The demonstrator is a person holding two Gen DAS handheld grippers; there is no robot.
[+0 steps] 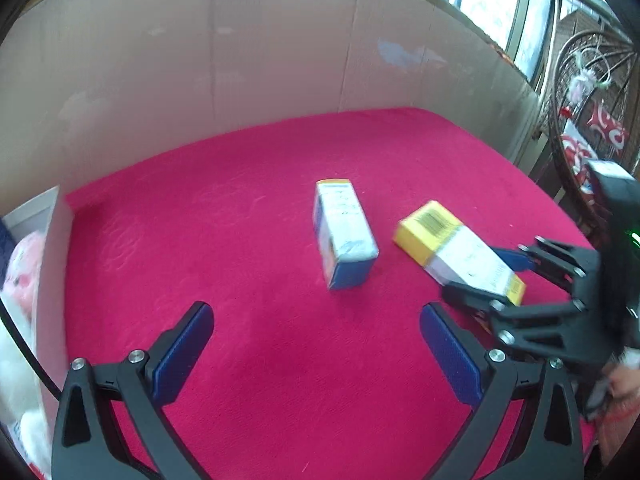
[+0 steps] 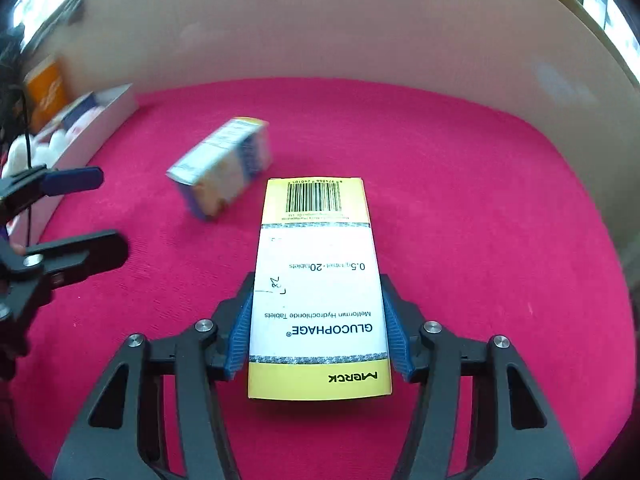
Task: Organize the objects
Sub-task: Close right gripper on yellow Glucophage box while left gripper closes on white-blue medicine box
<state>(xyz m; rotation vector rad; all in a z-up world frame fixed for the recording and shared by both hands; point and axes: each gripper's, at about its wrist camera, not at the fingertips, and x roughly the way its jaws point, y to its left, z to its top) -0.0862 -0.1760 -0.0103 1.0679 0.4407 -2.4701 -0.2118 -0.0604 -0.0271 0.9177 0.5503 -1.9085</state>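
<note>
I am looking down my right tool, whose blue pads are pinching the yellow box by its long sides, the Merck end toward me and the barcode end pointing away; in the left view the same box is sitting tilted in that tool, and I cannot tell whether it is touching the cloth. My left tool is hanging spread wide with nothing between its pads, hovering over the red cloth covering the desk. Just past it, the blue box is lying on the cloth, near the yellow box but apart from it; from the right it is showing blurred, left of the yellow box's far end. At the left edge a white tray is holding soft white and pink things I cannot make out, with an orange box behind it. A cardboard wall is curving round the far side of the cloth, and windows are showing above it.
</note>
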